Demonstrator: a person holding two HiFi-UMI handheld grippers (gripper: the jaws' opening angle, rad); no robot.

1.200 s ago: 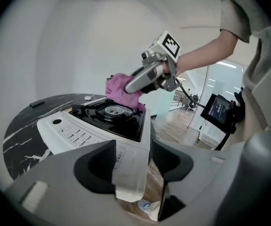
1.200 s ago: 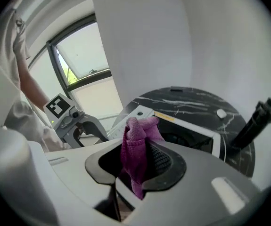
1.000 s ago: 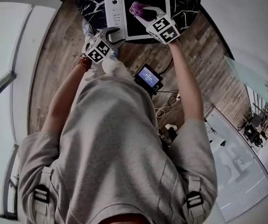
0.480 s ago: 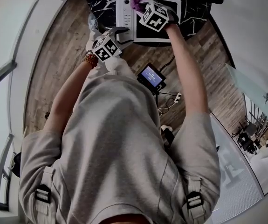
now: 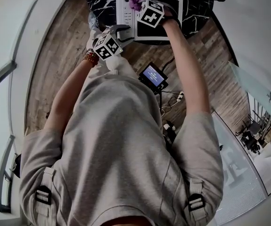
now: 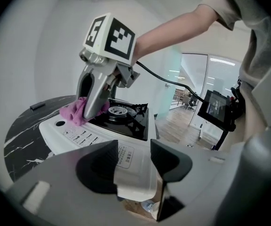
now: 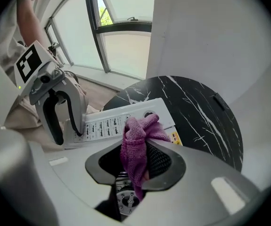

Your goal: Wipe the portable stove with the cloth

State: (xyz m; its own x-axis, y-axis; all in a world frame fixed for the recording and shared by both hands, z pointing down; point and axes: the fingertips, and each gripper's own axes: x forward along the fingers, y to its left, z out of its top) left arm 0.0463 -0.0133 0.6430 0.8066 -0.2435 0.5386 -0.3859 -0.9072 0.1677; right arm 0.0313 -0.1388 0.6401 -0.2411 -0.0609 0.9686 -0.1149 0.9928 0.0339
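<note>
The stove (image 5: 124, 14) is seen on the table (image 7: 201, 107), at 12 o'clock from the person. The cloth (image 7: 136, 145) is pinched btwn the R gripper's (image 7: 137, 167) jaws, bunched, w/ a tail hanging below. It is pressed onto the stove top at approx. 9 o'clock of the burner (image 6: 120, 111), by the button panel. The L gripper's (image 6: 134, 161) jaws have just been closing. The stove's near corner is taken btwn them, seemingly clamped, so the stove is braced at its 6 o'clock side.

Step in hand, as judged: wiping the top. To be done well:
- The corner clamp should be held firm so the body isn't dragged.
- The cloth should be laid flat-on & pushed in short overlapping strokes from 9 toward 3 o'clock.
- The pan supports should be skirted so the weave isn't snagged.
- The button panel should be passed over lightly.
</note>
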